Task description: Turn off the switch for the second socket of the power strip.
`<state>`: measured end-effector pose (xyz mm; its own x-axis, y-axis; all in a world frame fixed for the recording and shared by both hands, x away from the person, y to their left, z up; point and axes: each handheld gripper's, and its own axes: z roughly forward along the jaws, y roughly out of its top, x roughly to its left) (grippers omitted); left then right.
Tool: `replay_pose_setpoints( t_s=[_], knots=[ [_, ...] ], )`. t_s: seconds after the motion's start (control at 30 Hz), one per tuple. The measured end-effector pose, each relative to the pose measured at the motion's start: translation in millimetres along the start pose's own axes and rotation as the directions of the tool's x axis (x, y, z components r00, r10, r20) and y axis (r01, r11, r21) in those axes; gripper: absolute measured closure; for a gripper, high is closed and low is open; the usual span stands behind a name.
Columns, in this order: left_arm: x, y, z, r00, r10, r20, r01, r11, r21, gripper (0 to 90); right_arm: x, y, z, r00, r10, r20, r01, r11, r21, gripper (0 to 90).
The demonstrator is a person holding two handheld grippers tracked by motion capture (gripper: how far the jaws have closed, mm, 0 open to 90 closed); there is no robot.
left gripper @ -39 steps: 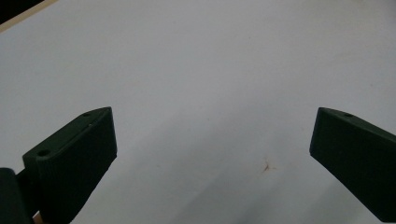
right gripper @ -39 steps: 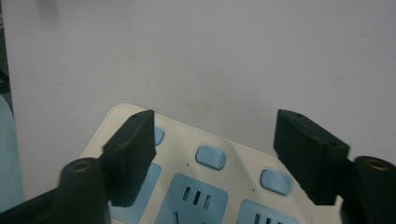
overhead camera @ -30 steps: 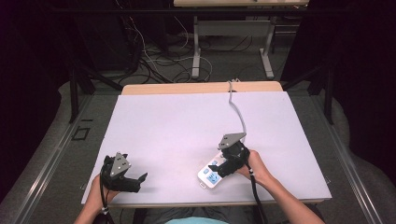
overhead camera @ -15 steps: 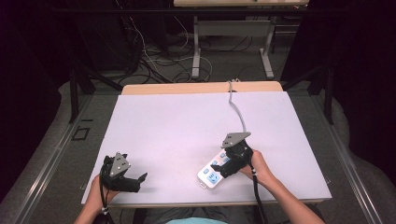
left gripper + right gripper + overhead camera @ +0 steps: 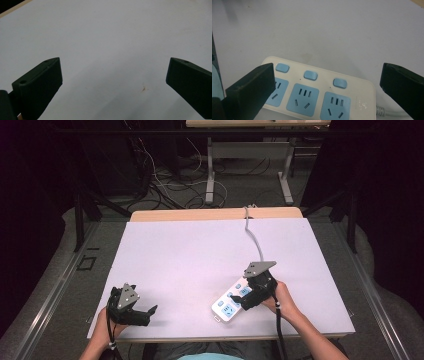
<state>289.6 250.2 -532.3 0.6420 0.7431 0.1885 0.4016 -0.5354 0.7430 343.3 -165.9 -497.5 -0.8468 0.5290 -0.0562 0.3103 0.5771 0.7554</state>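
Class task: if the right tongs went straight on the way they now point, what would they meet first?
Probably the white power strip: the right tongs stand open just above its blue sockets, apparently not touching.

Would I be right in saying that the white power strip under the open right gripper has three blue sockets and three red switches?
Not quite: the switches are blue, not red, as the right gripper view shows. The rest holds: the white power strip has three blue sockets and lies under the open right gripper.

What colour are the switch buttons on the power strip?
Light blue, on a white power strip; the buttons show best in the right gripper view.
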Motion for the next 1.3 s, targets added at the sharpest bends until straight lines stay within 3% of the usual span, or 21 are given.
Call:
replay_pose_setpoints(
  t_s=[0.4, 0.43, 0.63, 1.3],
  knots=[
    [0.0, -0.1, -0.1, 1.0, -0.004, 0.002, 0.004, 1.0, -0.003, 0.4, -2.1, -9.9, -20.4, 0.999, 0.039, 0.023, -0.039, 0.999, -0.016, 0.0],
    [-0.1, -0.2, 0.0, 1.0, -0.006, 0.004, 0.006, 1.0, -0.001, 0.4, -2.4, -11.3, -20.4, 0.9985, 0.042, 0.036, -0.041, 0.999, -0.035, 0.0],
    [0.1, 0.1, 0.2, 1.0, 0.002, 0.0, -0.002, 1.0, 0.0, 0.4, -5.0, -18.8, -29.7, 0.9972, 0.059, 0.046, -0.058, 0.998, -0.019, 0.0],
    [0.0, 0.1, 0.4, 1.0, -0.002, 0.006, 0.002, 1.0, 0.001, 0.3, -13.8, -51.3, -59.1, 0.9824, 0.135, 0.129, -0.13, 0.991, -0.042, 0.0]
  ],
)
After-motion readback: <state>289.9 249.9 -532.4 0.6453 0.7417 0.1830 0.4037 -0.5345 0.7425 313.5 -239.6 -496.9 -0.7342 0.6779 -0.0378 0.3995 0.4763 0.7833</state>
